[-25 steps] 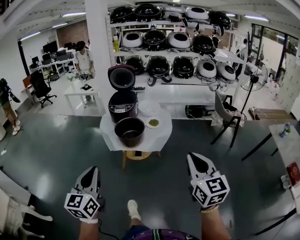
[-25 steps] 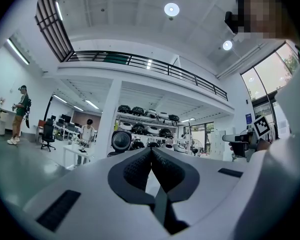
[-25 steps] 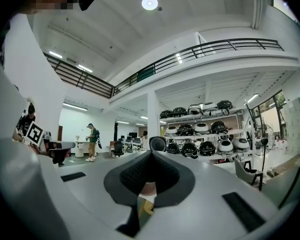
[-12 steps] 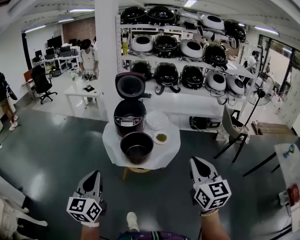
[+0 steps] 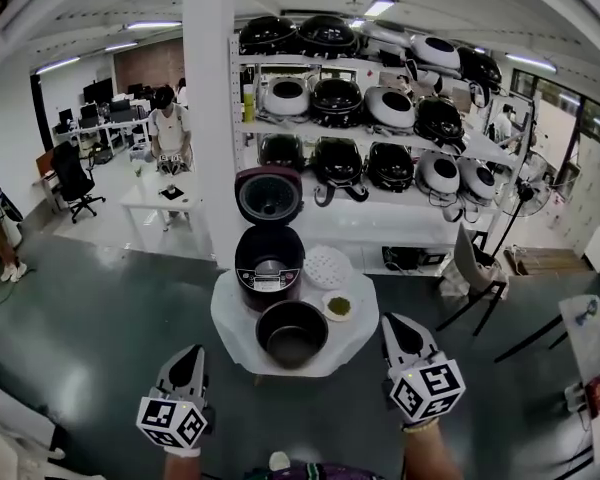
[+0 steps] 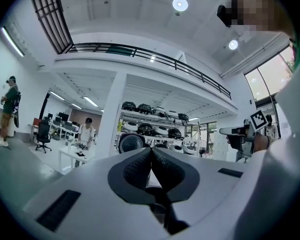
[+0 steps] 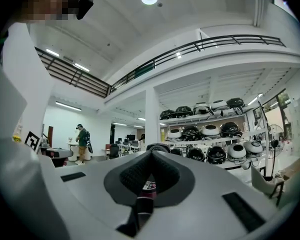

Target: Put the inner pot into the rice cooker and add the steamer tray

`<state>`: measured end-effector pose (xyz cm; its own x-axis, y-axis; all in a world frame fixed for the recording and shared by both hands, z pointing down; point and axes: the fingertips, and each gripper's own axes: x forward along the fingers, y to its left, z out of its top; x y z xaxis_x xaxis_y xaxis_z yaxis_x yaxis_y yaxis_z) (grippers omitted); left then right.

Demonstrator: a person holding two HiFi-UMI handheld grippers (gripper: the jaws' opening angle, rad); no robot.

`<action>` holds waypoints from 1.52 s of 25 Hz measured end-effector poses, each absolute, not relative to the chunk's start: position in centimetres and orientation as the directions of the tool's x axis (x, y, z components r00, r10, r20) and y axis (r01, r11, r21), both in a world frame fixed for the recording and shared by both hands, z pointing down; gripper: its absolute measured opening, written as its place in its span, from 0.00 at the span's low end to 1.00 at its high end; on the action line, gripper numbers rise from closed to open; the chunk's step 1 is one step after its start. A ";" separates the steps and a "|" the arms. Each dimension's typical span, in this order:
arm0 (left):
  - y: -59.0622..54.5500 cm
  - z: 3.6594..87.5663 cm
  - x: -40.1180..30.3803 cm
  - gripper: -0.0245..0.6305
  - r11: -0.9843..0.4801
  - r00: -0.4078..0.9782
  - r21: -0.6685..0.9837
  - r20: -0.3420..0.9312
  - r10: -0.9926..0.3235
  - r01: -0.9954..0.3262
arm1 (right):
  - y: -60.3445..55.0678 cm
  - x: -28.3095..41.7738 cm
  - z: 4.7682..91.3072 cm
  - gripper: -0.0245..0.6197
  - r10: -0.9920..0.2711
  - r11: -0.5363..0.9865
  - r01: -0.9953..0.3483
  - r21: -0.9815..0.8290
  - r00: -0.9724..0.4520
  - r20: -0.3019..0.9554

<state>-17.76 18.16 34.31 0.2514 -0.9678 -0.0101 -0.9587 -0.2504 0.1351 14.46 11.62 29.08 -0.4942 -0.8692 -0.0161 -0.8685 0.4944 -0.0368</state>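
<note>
Panel print on rice cooker (image 5: 269, 265) too small to read. Black-and-white square markers on both tool cubes. Cooker dark maroon and round, lid (image 5: 269, 195) hinged up, at back of round white-draped table (image 5: 230, 323). Inner pot (image 5: 292, 333) dark, round and glossy, on table just in front of cooker, not in it. Steamer tray (image 5: 328, 266) a white perforated disc, flat on table right of cooker, with small dish (image 5: 338, 307) of something green beside it. Left tool (image 5: 191, 353) and right tool (image 5: 393, 324) held level, short of table. Textured pads pressed together on both, nothing gripped.
</note>
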 end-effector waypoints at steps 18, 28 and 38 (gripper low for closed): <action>4.2 35.7 -17.6 0.07 -0.298 0.307 0.163 0.027 -0.951 -0.940 | -1.0 12.1 28.8 0.05 -0.841 0.541 -0.840 -0.031 -0.540 -0.034; 1.0 34.3 -14.4 0.07 -0.233 0.236 0.132 0.003 -0.972 -0.963 | -5.1 14.2 29.2 0.05 -0.779 0.627 -0.778 -0.048 -0.625 -0.050; -3.2 33.2 -12.9 0.28 -0.289 0.290 0.117 -0.007 -0.957 -0.950 | -8.5 14.2 29.3 0.05 -0.758 0.652 -0.756 -0.062 -0.649 -0.067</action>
